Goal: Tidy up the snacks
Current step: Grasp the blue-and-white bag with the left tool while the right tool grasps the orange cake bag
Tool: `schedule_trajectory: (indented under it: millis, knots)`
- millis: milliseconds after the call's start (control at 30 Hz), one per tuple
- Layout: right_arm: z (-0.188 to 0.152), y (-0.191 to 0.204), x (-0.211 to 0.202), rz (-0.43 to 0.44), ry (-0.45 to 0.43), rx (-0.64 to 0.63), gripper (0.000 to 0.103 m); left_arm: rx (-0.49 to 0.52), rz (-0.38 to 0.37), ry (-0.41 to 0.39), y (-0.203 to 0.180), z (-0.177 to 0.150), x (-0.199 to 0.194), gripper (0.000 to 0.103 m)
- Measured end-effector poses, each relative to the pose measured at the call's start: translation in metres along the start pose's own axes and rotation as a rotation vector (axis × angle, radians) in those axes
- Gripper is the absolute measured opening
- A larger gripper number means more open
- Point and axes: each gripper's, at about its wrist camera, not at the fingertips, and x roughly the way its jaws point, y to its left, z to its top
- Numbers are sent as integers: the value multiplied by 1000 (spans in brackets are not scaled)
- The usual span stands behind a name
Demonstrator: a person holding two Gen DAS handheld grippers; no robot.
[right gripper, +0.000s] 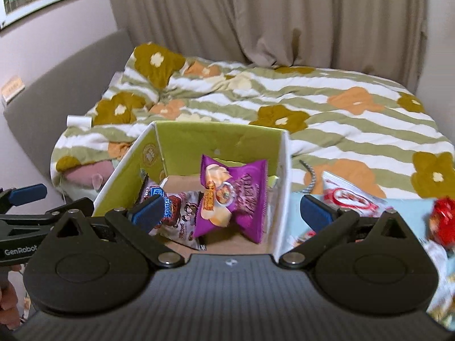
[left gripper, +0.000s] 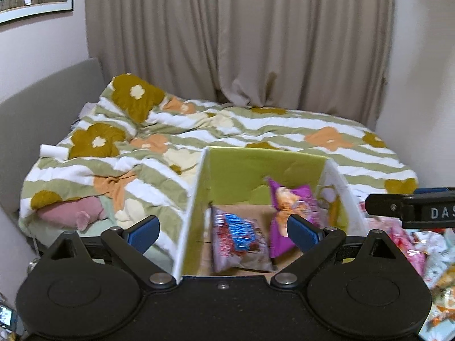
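An open cardboard box (left gripper: 250, 170) (right gripper: 219, 139) with green inner walls holds a purple snack bag (left gripper: 287, 207) (right gripper: 239, 196) and a grey-and-blue snack bag (left gripper: 241, 238) (right gripper: 182, 216). My left gripper (left gripper: 223, 231) hovers open above the box's near left wall, nothing between its blue pads. My right gripper (right gripper: 230, 213) is open too, its fingers straddling the box's right wall with nothing held. A red-and-white snack bag (right gripper: 349, 196) and a red wrapped snack (right gripper: 443, 221) lie to the right of the box. The right gripper's arm (left gripper: 412, 207) shows in the left wrist view.
Behind the box is a bed with a striped floral duvet (left gripper: 256, 130) (right gripper: 341, 105), a pink plush toy (left gripper: 74, 213) at its near left corner. More loose snack packets (left gripper: 421, 253) lie at the right. Beige curtains (left gripper: 241, 37) hang at the back.
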Motion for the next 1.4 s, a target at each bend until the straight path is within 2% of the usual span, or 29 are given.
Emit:
schedule_trajectory:
  millis: [233, 467, 600, 733, 933, 1067, 1400]
  knots:
    - [-29, -31, -62, -107, -61, 22, 103, 23, -119, -17, -34, -8, -23, 98]
    - [-63, -86, -114, -174, -103, 74, 103, 49, -197, -12, -89, -21, -37, 98]
    - [-86, -129, -132, -203, -98, 119, 103, 50, -213, 17, -129, -31, -36, 98]
    - [-106, -170, -142, -217, -67, 137, 103, 45, -227, 86, -174, -43, -28, 98]
    - [-139, -224, -144, -199, -9, 170, 103, 56, -199, 183, -234, -65, -1, 98]
    - [-160, -257, -134, -167, 40, 196, 103, 60, -150, 238, -260, -81, 20, 98]
    - [-195, -303, -97, -82, 122, 262, 103, 76, -38, 338, -286, -118, 64, 97]
